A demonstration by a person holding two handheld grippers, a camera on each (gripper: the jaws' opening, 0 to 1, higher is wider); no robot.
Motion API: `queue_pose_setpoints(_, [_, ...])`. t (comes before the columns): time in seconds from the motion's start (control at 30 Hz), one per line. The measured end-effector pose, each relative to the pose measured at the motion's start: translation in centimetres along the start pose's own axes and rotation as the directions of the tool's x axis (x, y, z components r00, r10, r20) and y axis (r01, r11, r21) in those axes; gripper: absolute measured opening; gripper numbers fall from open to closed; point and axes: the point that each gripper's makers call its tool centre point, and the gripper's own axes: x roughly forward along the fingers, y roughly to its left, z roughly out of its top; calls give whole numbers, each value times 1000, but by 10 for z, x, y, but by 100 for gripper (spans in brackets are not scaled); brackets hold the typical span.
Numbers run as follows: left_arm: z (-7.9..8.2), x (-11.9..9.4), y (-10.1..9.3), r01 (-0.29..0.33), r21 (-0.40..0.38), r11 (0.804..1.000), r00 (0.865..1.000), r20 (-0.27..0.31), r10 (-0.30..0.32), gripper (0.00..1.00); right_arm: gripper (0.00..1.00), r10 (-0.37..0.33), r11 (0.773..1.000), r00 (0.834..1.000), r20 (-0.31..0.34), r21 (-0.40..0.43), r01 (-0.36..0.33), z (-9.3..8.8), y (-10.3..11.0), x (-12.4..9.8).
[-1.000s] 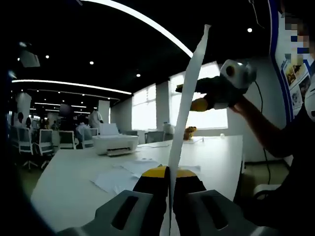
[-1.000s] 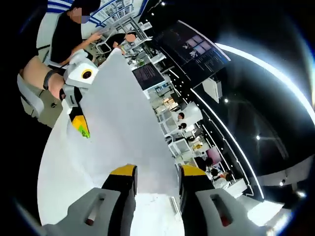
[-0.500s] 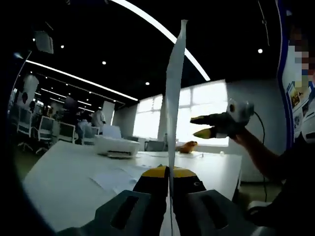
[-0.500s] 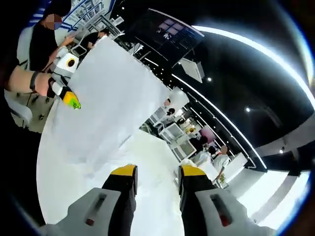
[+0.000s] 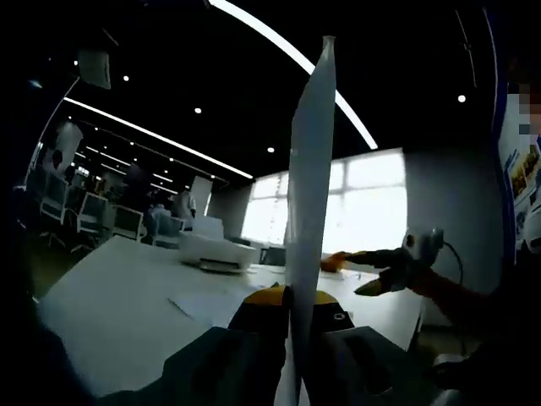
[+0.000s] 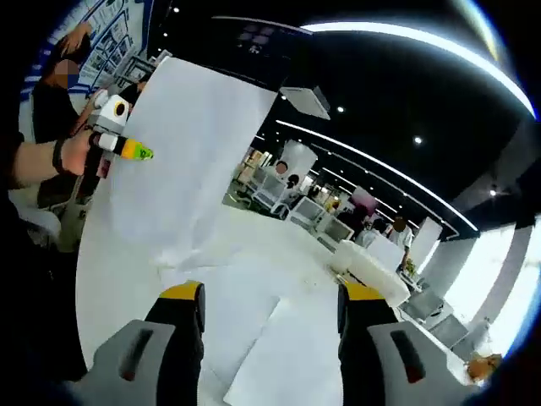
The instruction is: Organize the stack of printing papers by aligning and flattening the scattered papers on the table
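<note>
Left yellow-tipped gripper [image 5: 290,298] clamped on a stack of white printing paper sheets [image 5: 308,211], held upright on edge above the white table [image 5: 118,288]. Right gripper [image 6: 269,296] with jaws spread apart over loose white sheets [image 6: 254,296] lying flat on the table near a white printer [image 6: 372,264].

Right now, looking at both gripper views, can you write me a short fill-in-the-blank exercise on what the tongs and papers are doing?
1. The left tongs are shut on a sheet of paper that stands ____ above the table.
2. The right tongs are ____, holding nothing.
3. More loose sheets lie flat on the ____.
4. The white machine sitting on the table is a ____.

Missing words: upright; open; table; printer
</note>
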Motion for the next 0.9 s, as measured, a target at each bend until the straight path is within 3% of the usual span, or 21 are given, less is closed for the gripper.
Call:
queue_pose_setpoints(0.13, [2,1,4,-9,-11,1000,1000,14,9,6,63,-4,1000,1000,0,22,4,-11,0,-7])
queue_pose_setpoints(0.2, [5,2,6,-8,-10,1000,999,50,8,6,75,19,998,995,97,50,-24,-8,7,-6])
queue_pose_setpoints(0.27, [4,2,7,-4,-7,1000,997,76,4,6,86,38,987,991,130,150,-58,-18,14,-4])
queue_pose_setpoints(0.4, [-3,4,15,-18,-38,999,996,85,21,6,83,40,955,990,132,286,-77,-42,11,-1])
queue_pose_setpoints(0.5, [-10,2,17,-35,-30,999,997,73,38,6,82,8,955,992,127,294,-46,-54,3,-3])
queue_pose_setpoints(0.57, [-12,2,17,-34,-35,999,997,74,36,6,78,9,959,988,157,279,-53,-52,3,-6])
queue_pose_setpoints(0.63, [-15,4,9,-28,-41,999,996,84,32,6,79,14,953,972,234,291,-83,-45,6,-9])
queue_pose_setpoints(0.77, [-18,5,9,-15,-62,998,992,123,23,6,78,-3,948,963,271,307,-84,-46,7,-13])
queue_pose_setpoints(0.9, [-24,6,14,-10,-113,993,989,143,26,6,75,-13,920,948,317,376,-114,-47,6,-16])
